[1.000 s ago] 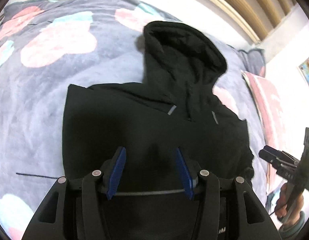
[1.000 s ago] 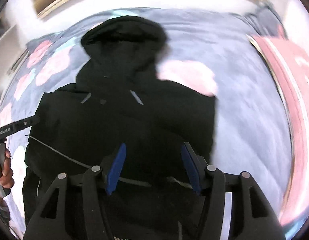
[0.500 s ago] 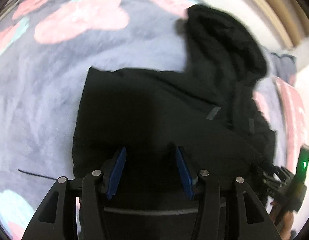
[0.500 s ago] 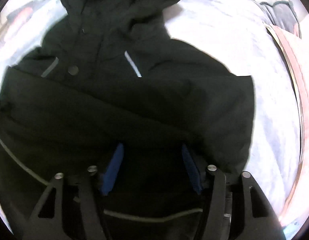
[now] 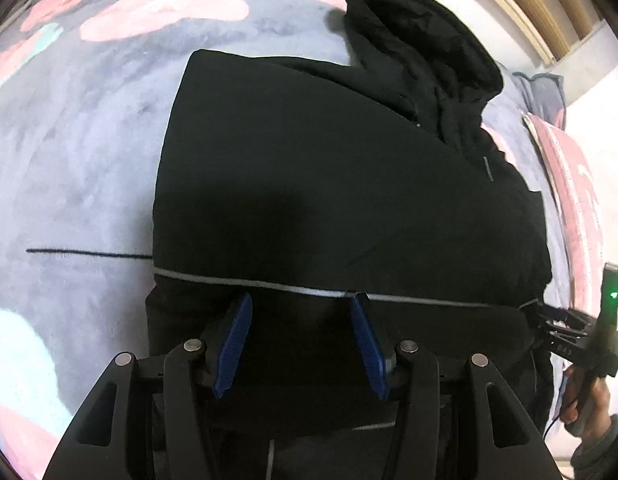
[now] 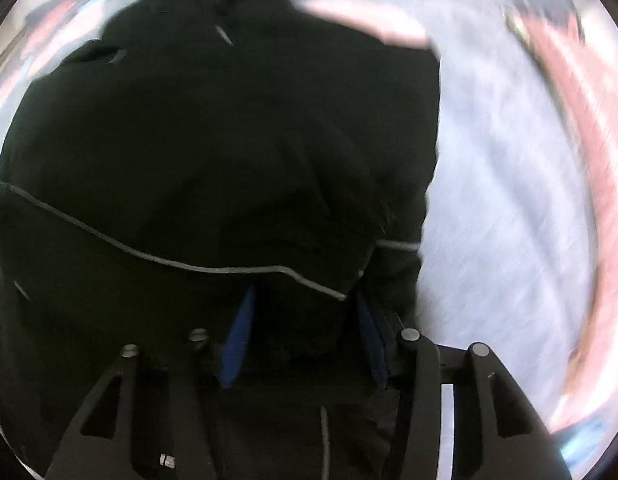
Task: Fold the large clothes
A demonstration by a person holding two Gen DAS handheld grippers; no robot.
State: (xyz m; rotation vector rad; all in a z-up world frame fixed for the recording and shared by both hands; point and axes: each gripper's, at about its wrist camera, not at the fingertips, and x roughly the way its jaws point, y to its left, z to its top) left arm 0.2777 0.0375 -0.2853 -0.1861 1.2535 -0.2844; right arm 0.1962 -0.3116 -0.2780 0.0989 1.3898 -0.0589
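Black hooded jacket (image 5: pixel 329 184): lying flat on the flowered blanket (image 5: pixel 69 160), its grey-piped fold edge crossing just ahead of both claws, hood (image 5: pixel 421 60) lying far ahead. Left gripper (image 5: pixel 299 344) is hovering released; right gripper (image 6: pixel 305 336) is closing over bunched cloth, contact indiscernible, risking pinching one layer only and dragging the fold askew. Left view alone is showing the hood whole and the person's hand (image 5: pixel 585 404); right view is blurring.

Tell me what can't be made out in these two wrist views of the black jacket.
- Left wrist view: the jacket's near hem is hidden behind the left gripper.
- Right wrist view: motion blur smears the blanket; whether the right gripper, closing, pinches fabric is unclear.
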